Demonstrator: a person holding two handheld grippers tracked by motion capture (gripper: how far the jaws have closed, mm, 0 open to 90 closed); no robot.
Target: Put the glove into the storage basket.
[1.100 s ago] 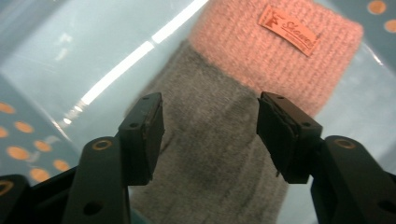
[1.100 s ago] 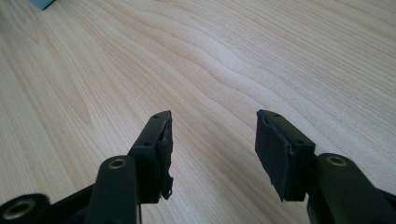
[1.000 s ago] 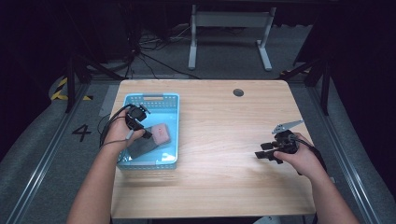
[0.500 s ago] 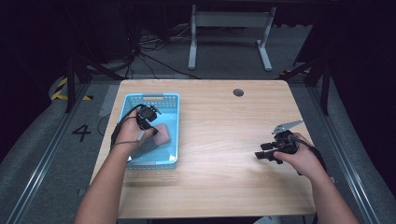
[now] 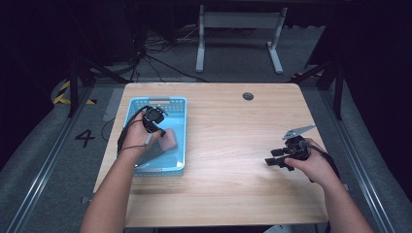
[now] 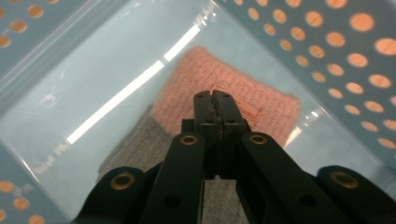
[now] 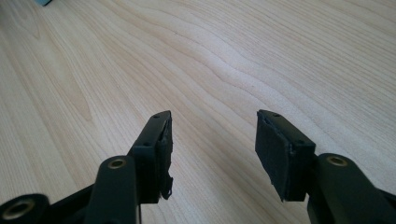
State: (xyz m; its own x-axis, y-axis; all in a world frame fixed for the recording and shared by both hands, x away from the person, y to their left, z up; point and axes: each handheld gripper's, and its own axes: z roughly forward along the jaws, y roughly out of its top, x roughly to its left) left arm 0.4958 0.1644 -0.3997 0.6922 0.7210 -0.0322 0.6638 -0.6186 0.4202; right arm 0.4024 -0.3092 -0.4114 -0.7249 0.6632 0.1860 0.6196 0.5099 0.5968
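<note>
A light blue perforated basket [image 5: 160, 171] stands on the left part of the wooden table [image 5: 233, 136]. Inside it lie a pink knitted cloth [image 5: 171, 141] and a grey cloth [image 5: 154, 153], side by side. My left gripper [image 5: 161, 131] reaches down into the basket, shut, with its tip just over the pink cloth [image 6: 187, 79] beside the grey cloth [image 6: 135, 149]; nothing shows between the closed jaws [image 6: 215, 95]. The basket wall [image 6: 327, 42] rises around it. My right gripper [image 5: 269, 161] rests low over bare wood at the right, open [image 7: 212, 126] and holding nothing.
A round cable hole [image 5: 248, 96] sits near the table's far edge. Behind the table stands a grey metal frame [image 5: 238, 29] among floor cables. Bare wood [image 7: 233, 56] lies between the basket and my right hand.
My left hand has moved a little forward and to the right inside the basket, towards the pink cloth. The right gripper has stayed in place.
</note>
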